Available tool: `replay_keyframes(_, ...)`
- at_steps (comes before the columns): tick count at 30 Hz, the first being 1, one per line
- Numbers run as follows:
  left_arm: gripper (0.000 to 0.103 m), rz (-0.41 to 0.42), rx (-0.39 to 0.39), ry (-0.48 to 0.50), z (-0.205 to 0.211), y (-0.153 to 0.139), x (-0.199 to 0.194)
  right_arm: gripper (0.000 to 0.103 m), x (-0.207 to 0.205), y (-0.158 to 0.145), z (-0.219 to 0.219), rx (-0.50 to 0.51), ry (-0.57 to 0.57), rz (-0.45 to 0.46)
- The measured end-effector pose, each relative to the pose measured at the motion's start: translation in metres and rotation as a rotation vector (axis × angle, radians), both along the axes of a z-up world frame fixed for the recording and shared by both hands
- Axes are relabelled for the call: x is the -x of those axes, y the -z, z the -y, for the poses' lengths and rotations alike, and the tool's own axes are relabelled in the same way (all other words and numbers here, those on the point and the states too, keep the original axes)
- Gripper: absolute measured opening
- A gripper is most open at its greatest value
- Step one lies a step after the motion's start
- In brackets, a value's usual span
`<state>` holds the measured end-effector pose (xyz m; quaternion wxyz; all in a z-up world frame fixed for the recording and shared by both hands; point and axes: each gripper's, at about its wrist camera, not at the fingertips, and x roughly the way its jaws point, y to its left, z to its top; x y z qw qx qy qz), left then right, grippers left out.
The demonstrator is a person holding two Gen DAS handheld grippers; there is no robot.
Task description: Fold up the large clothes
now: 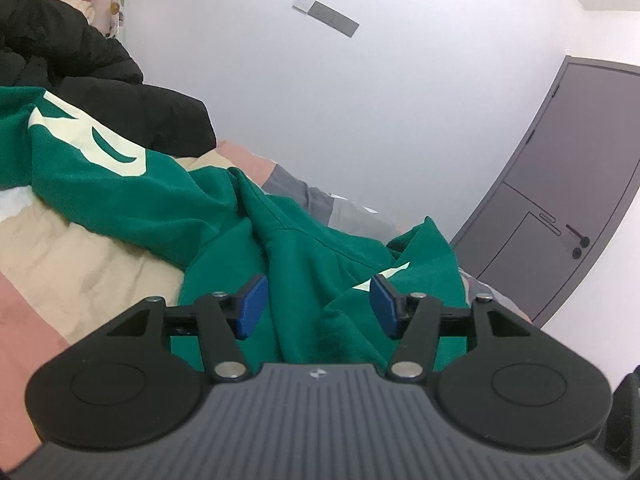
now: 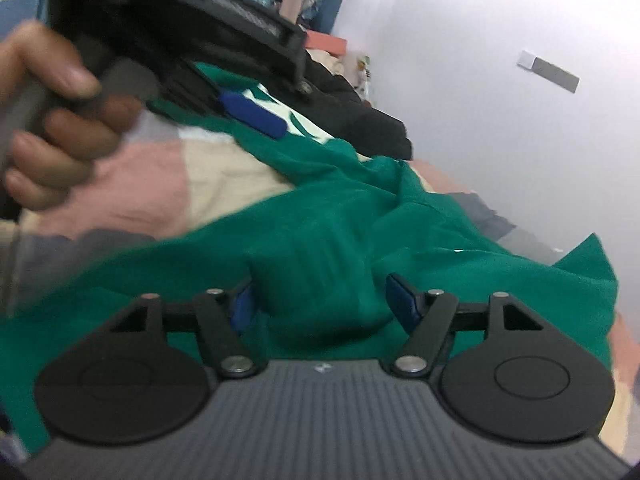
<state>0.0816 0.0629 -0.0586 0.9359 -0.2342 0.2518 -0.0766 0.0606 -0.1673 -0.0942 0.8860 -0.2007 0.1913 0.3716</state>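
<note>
A green sweatshirt (image 1: 168,200) with pale lettering lies rumpled across the bed (image 1: 80,264), beside a black jacket (image 1: 80,64). The left claw (image 1: 318,306) and the right claw (image 2: 322,304) (its view is blurred) both stand spread, folds of green cloth between their blue pads, nothing gripped.

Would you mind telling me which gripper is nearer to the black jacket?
Left. The left gripper hovers over the green sweatshirt just beside the black jacket; the right gripper sits farther back over the sweatshirt's near folds.
</note>
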Motion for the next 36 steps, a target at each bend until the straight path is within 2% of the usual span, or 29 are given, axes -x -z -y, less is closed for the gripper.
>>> replay_keyframes(6,0.065,-0.01,0.015,0.018,0.008,-0.001,0.002,0.069,0.016,-0.012,0.009,-0.035,-0.027,-0.037)
replay_keyframes(9,0.065,-0.021,0.029,0.041,0.015,0.0,0.001,0.069,0.016,-0.02,0.022,-0.094,0.005,-0.077)
replay_keyframes(15,0.065,-0.081,-0.032,0.08,0.037,0.011,-0.005,0.069,-0.003,-0.028,0.052,-0.222,0.121,-0.158)
replay_keyframes(19,0.065,-0.136,-0.063,0.107,0.051,0.027,-0.014,0.069,-0.036,-0.015,0.069,-0.27,0.31,-0.256)
replay_keyframes(22,0.064,-0.17,-0.096,0.118,0.059,0.04,-0.023,0.069,-0.058,-0.001,0.079,-0.314,0.405,-0.332)
replay_keyframes(23,0.064,-0.178,-0.105,0.12,0.061,0.044,-0.026,0.064,-0.063,0.003,0.079,-0.322,0.423,-0.342)
replay_keyframes(27,0.064,-0.227,-0.163,0.117,0.069,0.061,-0.035,0.056,-0.071,0.009,0.076,-0.342,0.439,-0.342)
replay_keyframes(31,0.064,-0.288,-0.215,0.114,0.074,0.077,-0.042,0.056,-0.082,0.021,0.067,-0.33,0.448,-0.352)
replay_keyframes(36,0.064,-0.297,-0.222,0.109,0.072,0.08,-0.04,0.055,-0.095,0.044,0.064,-0.29,0.474,-0.411)
